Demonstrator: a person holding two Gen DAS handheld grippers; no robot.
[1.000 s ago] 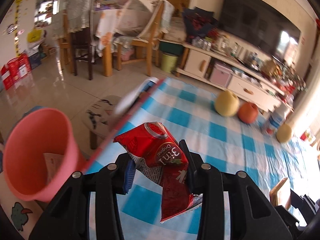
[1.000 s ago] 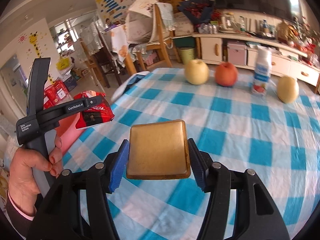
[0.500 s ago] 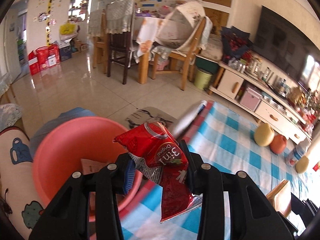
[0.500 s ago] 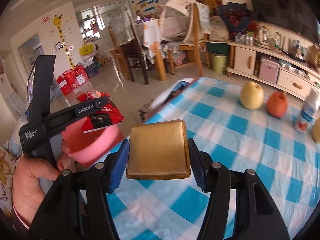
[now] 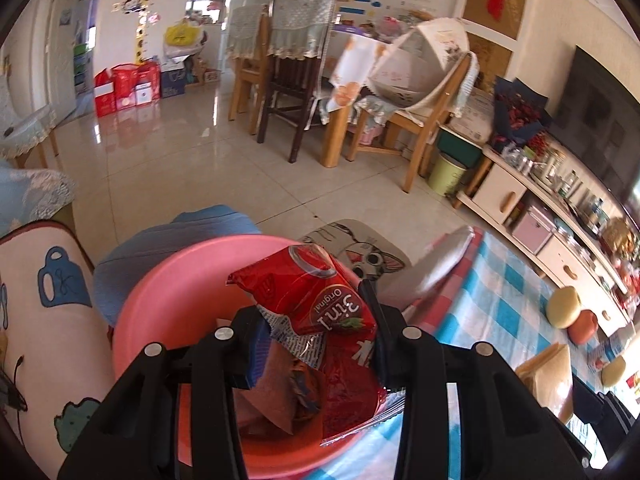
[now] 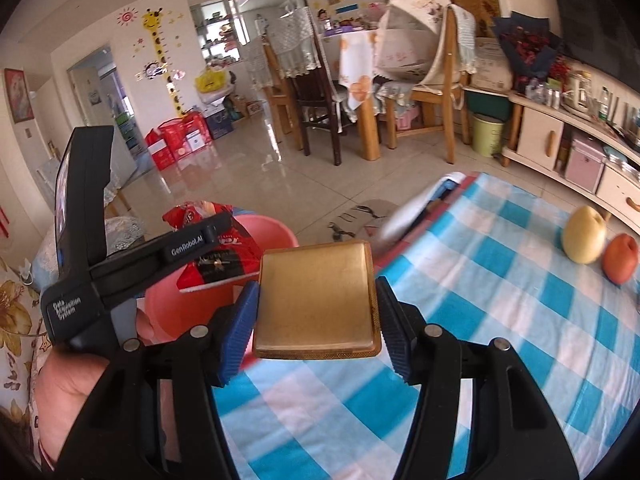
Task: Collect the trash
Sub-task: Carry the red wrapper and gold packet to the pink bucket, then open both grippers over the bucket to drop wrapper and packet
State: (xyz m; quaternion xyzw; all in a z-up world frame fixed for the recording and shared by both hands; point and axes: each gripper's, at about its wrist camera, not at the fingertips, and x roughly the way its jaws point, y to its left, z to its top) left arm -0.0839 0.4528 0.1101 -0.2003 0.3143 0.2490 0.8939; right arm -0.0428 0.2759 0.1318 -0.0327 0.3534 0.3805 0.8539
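My left gripper (image 5: 316, 340) is shut on a crumpled red snack wrapper (image 5: 316, 300) and holds it right above the pink bin (image 5: 168, 300), which has paper scraps inside. My right gripper (image 6: 316, 320) is shut on a flat golden-brown square packet (image 6: 316, 300) above the blue checked tablecloth (image 6: 500, 300). In the right wrist view the left gripper (image 6: 160, 252) holds the red wrapper (image 6: 224, 256) over the pink bin (image 6: 268, 228), just left of the table edge.
A yellow pear (image 6: 584, 236) and an orange-red fruit (image 6: 620, 258) sit on the table at the right. A white curved object (image 6: 420, 204) lies at the table's far corner. Chairs (image 5: 296, 80), a green bin (image 5: 446, 174) and a cabinet (image 5: 560, 220) stand beyond.
Both grippers have swung left from over the table toward the pink bin. The red wrapper now hangs over the bin's opening. Both grips are unchanged.
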